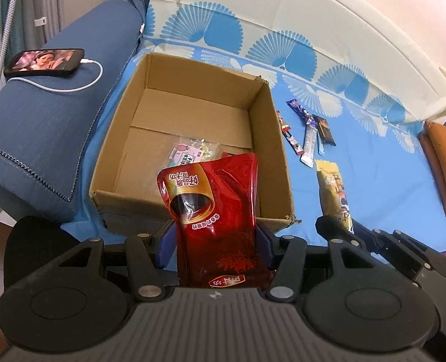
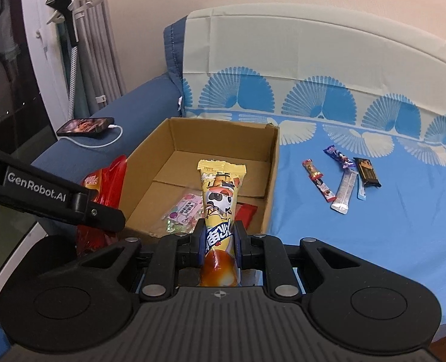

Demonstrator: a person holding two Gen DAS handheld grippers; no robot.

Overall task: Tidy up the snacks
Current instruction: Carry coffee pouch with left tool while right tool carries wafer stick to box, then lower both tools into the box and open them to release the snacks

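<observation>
Snacks are lying in and around an open brown cardboard box (image 1: 271, 138) on a blue fan-patterned bedsheet (image 1: 373, 163). Just before the box's near wall, the left gripper (image 1: 217, 241) is clamping a glossy red foil pouch (image 1: 214, 199) between its blue pads, while the right gripper (image 2: 220, 235) is pinching a tall yellow cartoon-printed packet (image 2: 221, 199) with jaws nearly closed. Inside the box, a clear pink-labelled candy bag (image 2: 183, 209) is resting on the floor. Right of the box, four slim wrapped bars (image 2: 343, 178) are waiting on the sheet.
</observation>
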